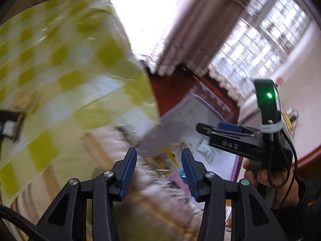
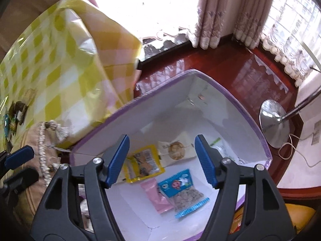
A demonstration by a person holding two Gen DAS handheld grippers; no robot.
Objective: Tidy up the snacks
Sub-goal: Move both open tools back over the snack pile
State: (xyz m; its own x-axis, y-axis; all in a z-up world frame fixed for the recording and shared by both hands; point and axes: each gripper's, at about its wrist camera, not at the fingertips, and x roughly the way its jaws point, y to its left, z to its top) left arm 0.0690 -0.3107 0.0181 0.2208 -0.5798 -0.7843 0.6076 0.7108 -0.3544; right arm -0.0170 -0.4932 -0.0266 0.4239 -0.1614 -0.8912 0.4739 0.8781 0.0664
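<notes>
I hang both tongs, right tongs [image 2: 162, 158] wide and left tongs [image 1: 159, 172] narrower, empty above the box [image 2: 200, 74] collecting snack packets [image 2: 143, 163].

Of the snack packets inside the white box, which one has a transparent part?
The blue packet with a cartoon figure: its lower half is clear and shows the pieces inside.

4 snack packets [image 2: 160, 172] lie flat in the purple-rimmed white box [image 2: 230, 104].
</notes>
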